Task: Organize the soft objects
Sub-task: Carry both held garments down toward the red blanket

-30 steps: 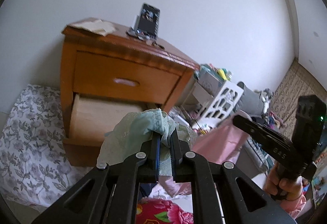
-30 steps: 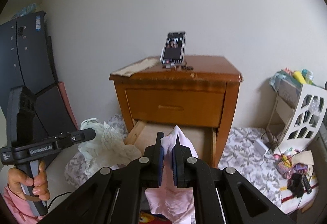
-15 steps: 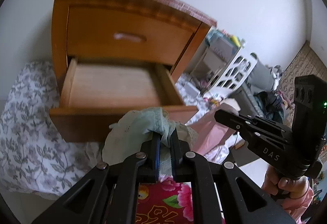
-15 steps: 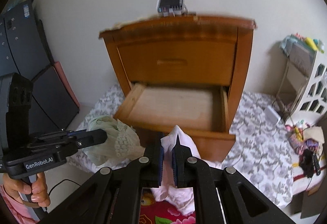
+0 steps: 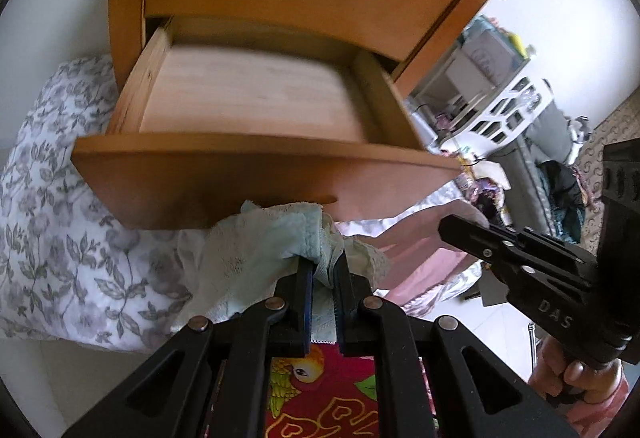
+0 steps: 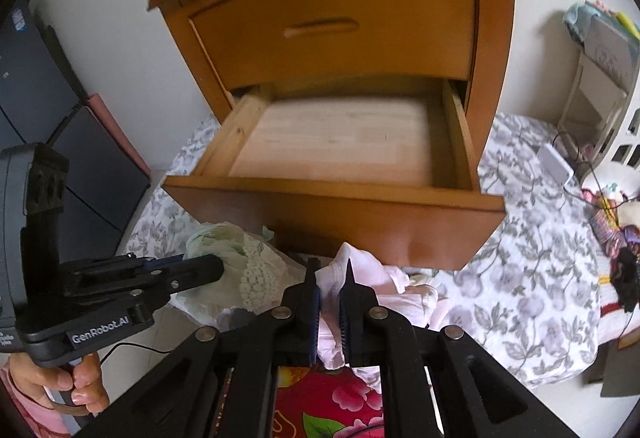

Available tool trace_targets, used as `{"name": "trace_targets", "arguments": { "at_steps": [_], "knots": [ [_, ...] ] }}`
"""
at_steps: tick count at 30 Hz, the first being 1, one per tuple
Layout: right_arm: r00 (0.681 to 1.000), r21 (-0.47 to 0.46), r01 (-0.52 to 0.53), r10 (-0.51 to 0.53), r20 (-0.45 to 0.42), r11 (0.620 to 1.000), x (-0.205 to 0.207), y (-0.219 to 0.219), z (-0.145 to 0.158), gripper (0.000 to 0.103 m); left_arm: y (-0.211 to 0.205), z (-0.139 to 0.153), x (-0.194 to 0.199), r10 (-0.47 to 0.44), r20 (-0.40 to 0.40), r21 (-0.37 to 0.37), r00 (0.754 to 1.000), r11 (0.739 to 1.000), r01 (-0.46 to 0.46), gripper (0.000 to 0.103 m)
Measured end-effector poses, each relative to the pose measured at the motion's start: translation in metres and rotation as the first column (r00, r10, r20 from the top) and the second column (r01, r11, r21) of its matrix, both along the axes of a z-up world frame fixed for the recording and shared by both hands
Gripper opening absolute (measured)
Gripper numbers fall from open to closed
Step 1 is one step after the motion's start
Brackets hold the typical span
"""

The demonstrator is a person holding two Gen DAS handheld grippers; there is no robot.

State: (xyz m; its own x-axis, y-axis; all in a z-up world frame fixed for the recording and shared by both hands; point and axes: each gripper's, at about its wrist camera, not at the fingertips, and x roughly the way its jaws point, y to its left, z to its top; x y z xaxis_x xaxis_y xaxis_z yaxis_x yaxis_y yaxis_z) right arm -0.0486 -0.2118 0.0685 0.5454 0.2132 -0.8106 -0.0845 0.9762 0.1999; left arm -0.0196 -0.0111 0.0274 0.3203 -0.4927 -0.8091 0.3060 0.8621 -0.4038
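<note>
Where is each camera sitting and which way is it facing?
Left wrist: rides the left gripper, jaws shut on mint lace cloth, facing the open drawer; the right gripper and its hand show.
Right wrist: rides the right gripper, jaws shut on pink cloth, facing the same drawer; the left hand shows.
Shared: drawer, both cloths.

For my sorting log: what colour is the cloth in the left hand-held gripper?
Pale mint green with whitish lace, clearest in the left wrist view: cloth, left hand-held gripper.
</note>
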Motion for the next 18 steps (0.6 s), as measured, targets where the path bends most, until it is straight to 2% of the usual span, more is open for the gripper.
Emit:
{"name": "trace_targets", "arguments": {
  "at_steps": [18],
  "knots": [
    [0.989,-0.017,-0.016,0.013,-0.150,1.000,0.044,0.009,-0.061,0.011,-0.010,-0.081,0.040,0.050,-0.173,0.109,0.984,0.994,-0.031,0.009]
  ]
}}
